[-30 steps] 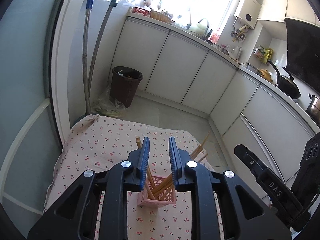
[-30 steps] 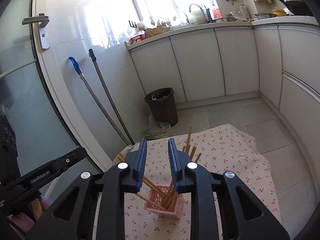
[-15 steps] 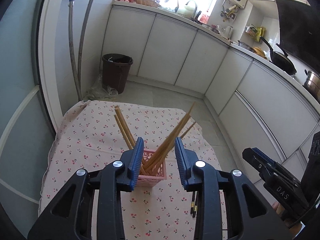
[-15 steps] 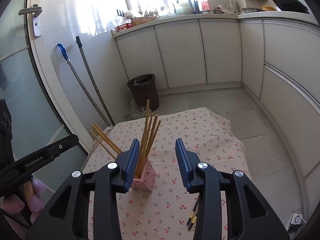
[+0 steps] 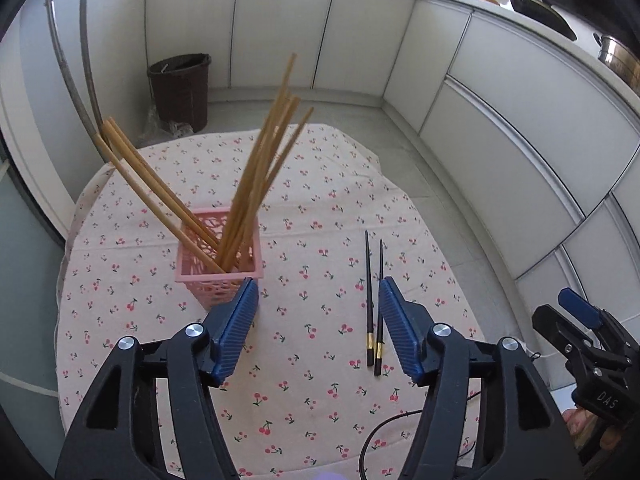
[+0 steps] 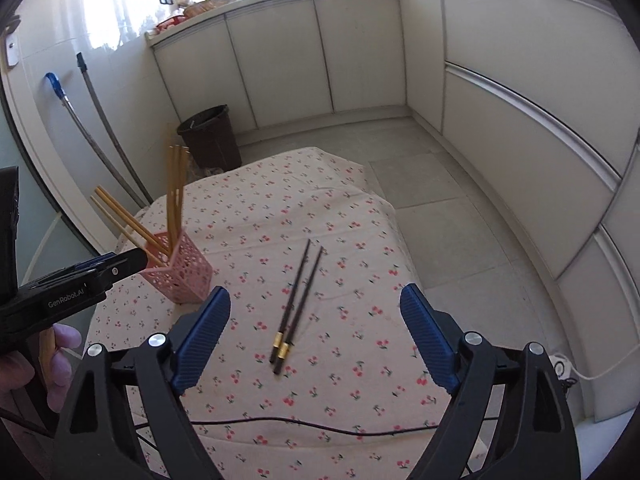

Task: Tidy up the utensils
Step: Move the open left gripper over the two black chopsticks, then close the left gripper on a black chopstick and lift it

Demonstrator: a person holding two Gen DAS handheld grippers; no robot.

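A pink perforated holder (image 5: 219,258) (image 6: 180,270) stands on the cherry-print tablecloth (image 5: 312,184) and holds several wooden chopsticks (image 5: 260,168) (image 6: 175,196). Two dark chopsticks with gold bands (image 5: 373,300) (image 6: 298,300) lie side by side on the cloth, right of the holder. My left gripper (image 5: 318,300) is open and empty, above the cloth between holder and dark chopsticks. My right gripper (image 6: 316,304) is wide open and empty, above the dark chopsticks. The left gripper also shows at the left edge of the right wrist view (image 6: 80,280).
A black cable (image 6: 320,428) lies across the near edge of the cloth. A brown bin (image 5: 180,88) and mop handles (image 5: 76,64) stand by the far wall. White cabinets (image 6: 520,100) run along the back and right. Grey floor (image 6: 440,184) surrounds the table.
Both grippers have opened wide and tilted down toward the table. The dark chopsticks on the cloth have come into full view, and the holder now sits to the left.
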